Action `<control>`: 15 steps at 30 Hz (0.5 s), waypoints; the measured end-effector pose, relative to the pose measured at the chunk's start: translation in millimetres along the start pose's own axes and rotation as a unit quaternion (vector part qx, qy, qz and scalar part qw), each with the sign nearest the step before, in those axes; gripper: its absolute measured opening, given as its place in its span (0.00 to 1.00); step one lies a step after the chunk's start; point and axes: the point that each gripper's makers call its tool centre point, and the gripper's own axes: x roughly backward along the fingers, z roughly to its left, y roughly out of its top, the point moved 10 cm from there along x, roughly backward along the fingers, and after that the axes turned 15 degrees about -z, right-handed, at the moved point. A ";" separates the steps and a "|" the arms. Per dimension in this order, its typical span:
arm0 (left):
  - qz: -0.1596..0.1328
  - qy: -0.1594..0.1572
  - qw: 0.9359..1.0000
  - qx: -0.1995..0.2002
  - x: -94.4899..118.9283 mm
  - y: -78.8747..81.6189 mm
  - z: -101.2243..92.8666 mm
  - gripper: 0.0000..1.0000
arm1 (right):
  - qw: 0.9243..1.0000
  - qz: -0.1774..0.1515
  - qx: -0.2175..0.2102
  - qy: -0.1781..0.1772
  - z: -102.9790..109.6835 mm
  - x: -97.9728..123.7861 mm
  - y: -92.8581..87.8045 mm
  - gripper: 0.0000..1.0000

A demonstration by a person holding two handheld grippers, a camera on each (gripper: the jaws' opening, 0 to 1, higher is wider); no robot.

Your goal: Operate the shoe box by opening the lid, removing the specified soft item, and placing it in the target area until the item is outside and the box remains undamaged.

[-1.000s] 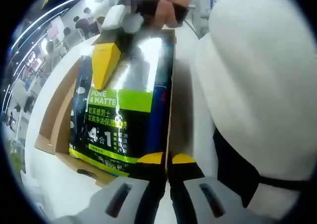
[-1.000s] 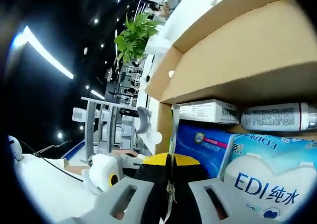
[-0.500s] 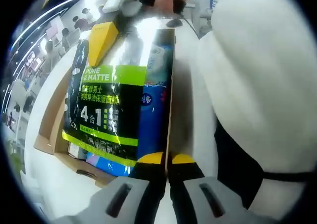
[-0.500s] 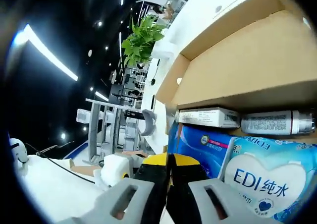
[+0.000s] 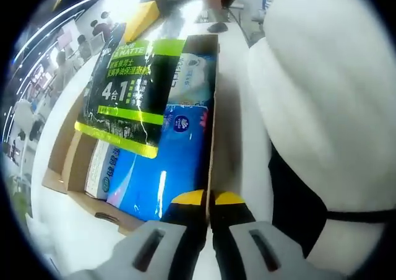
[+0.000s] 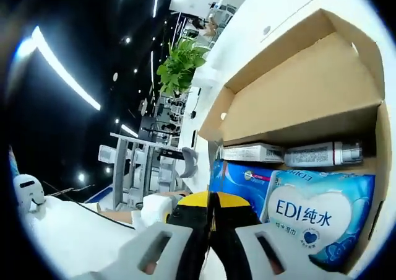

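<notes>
Lifting a black-and-green pouch above the open shoe box on the white counter.
Right hand-held gripper pinches the pouch — left hand-held gripper clamps the box wall; blue packs lie inside.

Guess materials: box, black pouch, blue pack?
Box: plain brown cardboard, matte, raw cut edges. Black pouch: looks like glossy plastic film, given streaky glare and creases. Blue pack: soft plastic wrap, shiny, with a bright highlight and bulging surface; contents can't be told.
</notes>
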 end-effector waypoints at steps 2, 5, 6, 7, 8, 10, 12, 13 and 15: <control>0.000 0.000 1.000 0.001 0.2 -0.1 0.0 0.02 | 1.000 -0.002 0.001 -0.001 -0.2 3.2 0.6 0.00; 0.000 -0.001 1.000 0.000 0.1 -0.5 -0.2 0.02 | 1.000 -0.011 -0.002 0.007 2.3 6.9 1.0 0.00; 0.000 -0.001 1.000 0.000 -0.1 -0.6 -0.5 0.02 | 1.000 -0.015 -0.002 0.010 2.9 9.5 1.8 0.00; 0.000 -0.001 1.000 0.000 -0.2 -0.6 -0.5 0.02 | 1.000 -0.016 -0.002 0.010 2.9 10.0 1.9 0.00; 0.001 -0.001 1.000 -0.001 -0.3 -0.7 -0.7 0.02 | 1.000 -0.017 -0.004 0.010 2.3 11.7 2.7 0.00; 0.001 -0.002 1.000 -0.001 -0.4 -0.7 -0.6 0.02 | 1.000 -0.017 -0.003 0.008 3.1 14.4 3.0 0.00; 0.001 -0.003 1.000 -0.001 -0.7 -0.7 -0.5 0.02 | 1.000 -0.025 -0.004 0.006 2.5 19.2 3.9 0.00; 0.001 -0.003 1.000 -0.001 -1.1 -0.9 -0.6 0.02 | 1.000 -0.027 -0.005 0.006 1.8 20.0 4.2 0.00; 0.004 -0.003 1.000 -0.004 -2.0 -1.1 -0.6 0.02 | 0.999 -0.034 -0.016 0.007 -2.1 24.1 5.5 0.00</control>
